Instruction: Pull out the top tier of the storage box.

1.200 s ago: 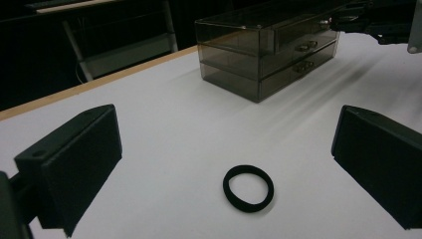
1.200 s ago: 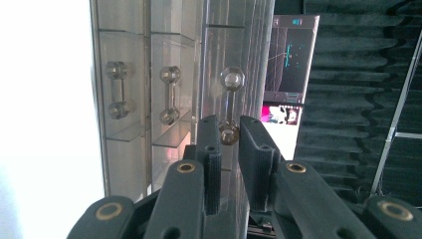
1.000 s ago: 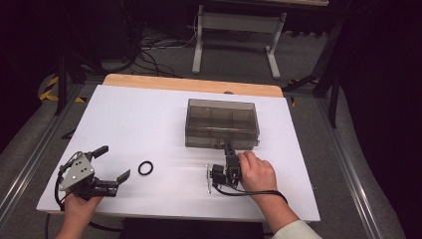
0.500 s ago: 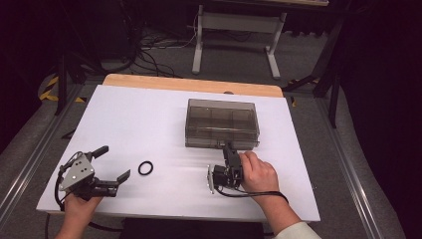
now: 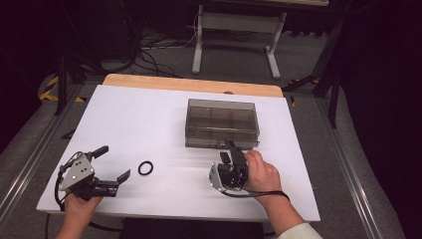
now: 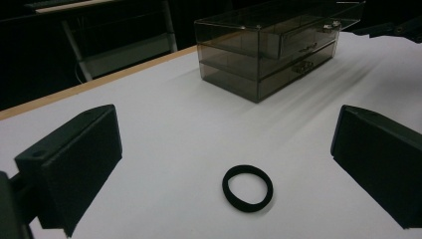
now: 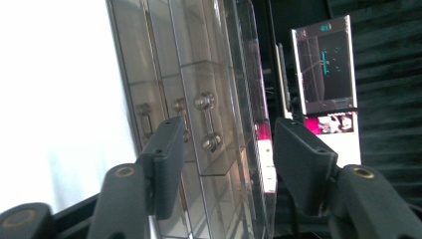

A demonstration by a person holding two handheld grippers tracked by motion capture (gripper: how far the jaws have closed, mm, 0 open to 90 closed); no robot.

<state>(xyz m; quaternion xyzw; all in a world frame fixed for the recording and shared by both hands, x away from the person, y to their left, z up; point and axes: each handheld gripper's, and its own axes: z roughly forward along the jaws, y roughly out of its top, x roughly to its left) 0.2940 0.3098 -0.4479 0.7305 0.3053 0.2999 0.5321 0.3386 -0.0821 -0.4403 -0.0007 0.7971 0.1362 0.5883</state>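
Two grippers are at work over one white worktop (image 5: 149, 119), each held in a person's hand coming in from the near edge. On the worktop I count two loose things: one smoky clear plastic box (image 5: 222, 122) standing toward the far middle, and one small black ring (image 5: 145, 168) lying flat near the front left. The box has two drawers stacked one over the other, and in the left gripper view (image 6: 278, 45) each drawer front carries its own small handle. The right gripper (image 5: 232, 155) sits just in front of the box's near face, turned on its side and pointing at the drawer fronts. Its two fingers (image 7: 164, 159) have just been opening and now stand spread apart, and nothing is pinched between them; in the right gripper view a metal drawer handle (image 7: 206, 122) with two round knobs shows in the gap between them, farther off on the box's front, with a second handle beside it. I cannot tell whether a finger tip touches the box. The left gripper (image 5: 112, 164) rests at the front left corner of the worktop, well apart from the box, with its two fingers (image 6: 74, 164) spread wide and empty. The ring (image 6: 247, 187) lies on the worktop ahead of that gripper, between the lines of its two fingers but touching neither, and well apart from the box behind it.
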